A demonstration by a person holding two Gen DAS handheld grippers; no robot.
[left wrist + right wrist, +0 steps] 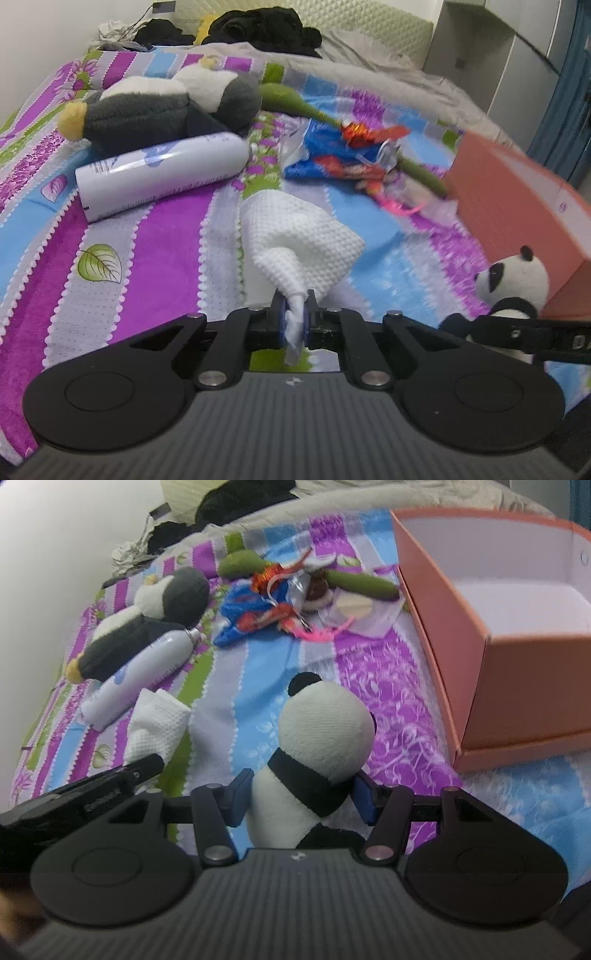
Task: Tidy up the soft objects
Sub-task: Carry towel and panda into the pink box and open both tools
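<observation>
Left gripper [294, 314]: jaws pinched tight on one corner of the white cloth [295, 236]; the rest of the cloth fans out ahead of the fingertips over the striped bedspread [147, 266]. Right gripper [301, 797]: blue pads clamped on either flank of the panda plush [317, 746], gripping it at the black band, head pointing away from the claw. Ahead-left of the left claw lies a white spray can [162, 173] on its side, with the penguin plush [162, 107] touching it just beyond. Ahead-right of the same claw, a heap of blue and red wrappers [332, 151] crossed by a green plush stem [421, 173]. Orange box [517, 664] stands ahead-right of the right claw, open, interior looks bare. Left claw's finger shows at the left of the right wrist view, just beside the panda.
</observation>
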